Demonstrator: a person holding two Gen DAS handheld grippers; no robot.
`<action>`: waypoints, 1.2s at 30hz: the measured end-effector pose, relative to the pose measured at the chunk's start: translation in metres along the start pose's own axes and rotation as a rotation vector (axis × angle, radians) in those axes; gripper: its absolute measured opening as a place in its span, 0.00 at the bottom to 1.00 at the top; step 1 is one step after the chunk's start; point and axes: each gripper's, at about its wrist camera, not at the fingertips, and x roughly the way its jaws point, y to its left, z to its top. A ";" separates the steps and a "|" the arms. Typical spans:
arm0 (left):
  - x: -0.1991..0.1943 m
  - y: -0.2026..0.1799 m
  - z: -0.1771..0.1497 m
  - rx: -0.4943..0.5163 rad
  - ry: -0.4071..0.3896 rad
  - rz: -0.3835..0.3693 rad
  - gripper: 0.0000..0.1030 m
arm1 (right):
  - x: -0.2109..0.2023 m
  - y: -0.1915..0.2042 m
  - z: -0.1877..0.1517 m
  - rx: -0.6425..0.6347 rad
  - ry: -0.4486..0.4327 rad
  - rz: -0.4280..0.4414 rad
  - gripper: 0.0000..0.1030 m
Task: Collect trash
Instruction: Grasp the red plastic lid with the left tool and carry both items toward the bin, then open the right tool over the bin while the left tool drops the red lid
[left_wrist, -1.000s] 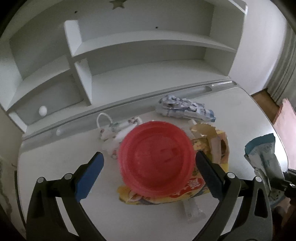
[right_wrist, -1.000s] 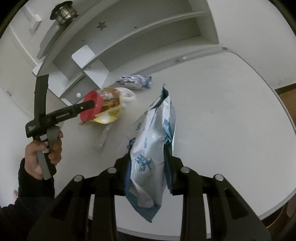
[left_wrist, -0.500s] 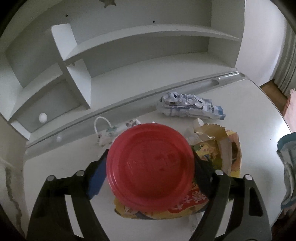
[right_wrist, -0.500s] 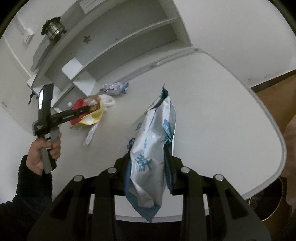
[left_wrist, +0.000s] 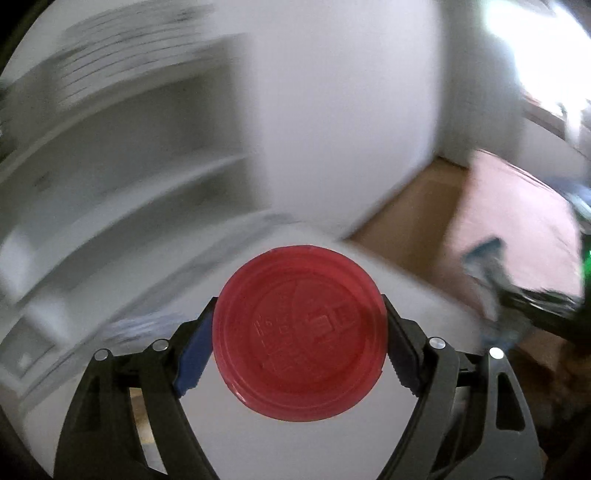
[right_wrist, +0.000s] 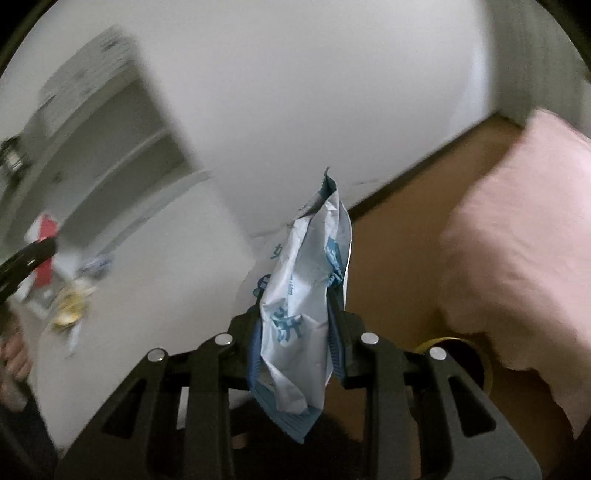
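Left wrist view is showing your left gripper (left_wrist: 299, 334) clamping a round red lid (left_wrist: 300, 332) by its rim, one finger pressing on each side, the lid's embossed face turned toward the camera. You are holding it above the near edge of the white table (left_wrist: 258, 435), and everything behind it is smearing with motion blur: the white shelf unit (left_wrist: 122, 155) on the left, the brown floor (left_wrist: 413, 206) and a pink cloth (left_wrist: 517, 221) on the right. At the right edge of that view your right gripper (left_wrist: 532, 299) is appearing as a dark blurred shape with a pale wrapper at its tip. In the right wrist view your right gripper (right_wrist: 295, 332) is pinching a white-and-blue snack wrapper (right_wrist: 306, 288) narrowly between its fingers, the wrapper standing up past the fingertips and hanging down below them. You are carrying it beyond the table's edge, over the brown floor, with the pink cloth just to the right and a yellow-rimmed dark opening (right_wrist: 465, 354) partly hidden behind the gripper frame; what that opening is, you cannot tell. Far left in this view, your left hand (right_wrist: 14, 362) is gripping its handle with the red lid beside it, and blurred yellow wrappers (right_wrist: 72, 302) are lying on the table.
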 end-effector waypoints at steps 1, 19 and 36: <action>0.011 -0.029 0.003 0.033 0.007 -0.064 0.77 | -0.003 -0.021 -0.003 0.029 -0.006 -0.044 0.29; 0.202 -0.343 -0.050 0.493 0.360 -0.589 0.78 | 0.032 -0.259 -0.083 0.397 0.229 -0.331 0.29; 0.212 -0.355 -0.052 0.465 0.398 -0.618 0.78 | 0.041 -0.258 -0.085 0.398 0.238 -0.380 0.57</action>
